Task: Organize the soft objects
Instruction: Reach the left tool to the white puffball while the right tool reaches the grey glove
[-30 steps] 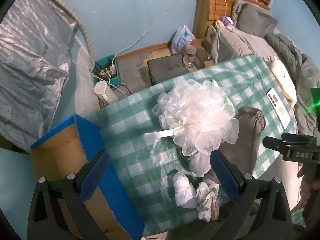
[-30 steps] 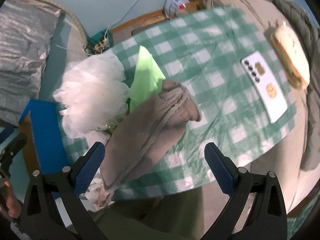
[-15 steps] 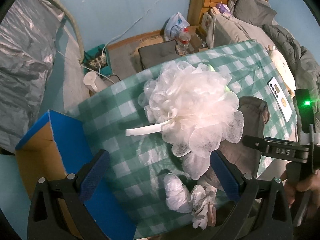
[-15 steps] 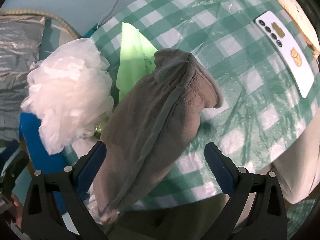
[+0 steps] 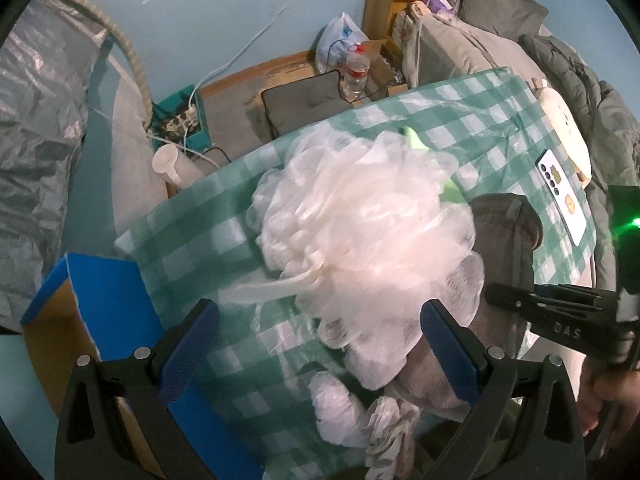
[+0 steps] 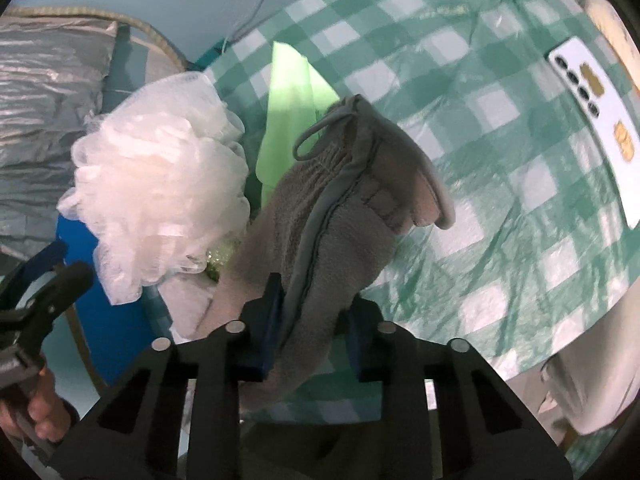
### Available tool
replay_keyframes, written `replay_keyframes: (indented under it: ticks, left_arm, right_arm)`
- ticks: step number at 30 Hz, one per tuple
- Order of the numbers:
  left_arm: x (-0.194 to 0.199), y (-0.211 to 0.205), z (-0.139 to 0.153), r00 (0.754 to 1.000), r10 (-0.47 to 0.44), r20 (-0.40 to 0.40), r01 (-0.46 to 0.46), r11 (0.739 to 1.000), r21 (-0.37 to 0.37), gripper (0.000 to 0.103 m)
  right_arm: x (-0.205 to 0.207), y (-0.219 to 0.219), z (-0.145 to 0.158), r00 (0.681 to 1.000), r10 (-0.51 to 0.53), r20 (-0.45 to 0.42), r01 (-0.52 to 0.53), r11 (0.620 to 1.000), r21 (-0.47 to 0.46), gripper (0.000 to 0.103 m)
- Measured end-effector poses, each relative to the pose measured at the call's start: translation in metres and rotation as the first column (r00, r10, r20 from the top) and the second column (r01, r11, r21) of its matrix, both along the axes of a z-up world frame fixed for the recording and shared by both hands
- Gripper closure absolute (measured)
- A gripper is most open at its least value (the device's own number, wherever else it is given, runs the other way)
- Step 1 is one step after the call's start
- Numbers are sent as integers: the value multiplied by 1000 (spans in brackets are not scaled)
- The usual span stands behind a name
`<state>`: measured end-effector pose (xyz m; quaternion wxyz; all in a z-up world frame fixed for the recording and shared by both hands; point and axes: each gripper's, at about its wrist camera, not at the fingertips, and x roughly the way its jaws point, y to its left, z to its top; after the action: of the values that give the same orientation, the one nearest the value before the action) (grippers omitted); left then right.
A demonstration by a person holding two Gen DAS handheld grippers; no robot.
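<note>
Grey fleece mitt (image 6: pixel 336 224) lies lengthwise straight ahead of the right gripper (image 6: pixel 310 322), whose jaws just closed, pinching its near end; left gripper (image 5: pixel 320 350) spread wide over white mesh pouf (image 5: pixel 360 232).

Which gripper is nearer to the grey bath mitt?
Right. The right gripper has just closed on the grey bath mitt. The left gripper hangs open above the white mesh pouf beside it.
</note>
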<state>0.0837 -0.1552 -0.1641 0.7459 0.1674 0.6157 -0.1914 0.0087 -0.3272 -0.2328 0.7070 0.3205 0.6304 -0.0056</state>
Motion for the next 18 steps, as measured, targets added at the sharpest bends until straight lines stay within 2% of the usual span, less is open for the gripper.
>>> replay_keyframes:
  ticks: [10,18]
  left_arm:
    - [10,-37,-18,998,-43,-38,44,998,36,2]
    - [18,-58,-44,996,-62,-67,69,991,115,2]
  right_arm:
    - [-11,-35,25,998,30,60,-26,998,-53,82]
    - [-27,-49,25,997,36,76,-30,997,-72,82]
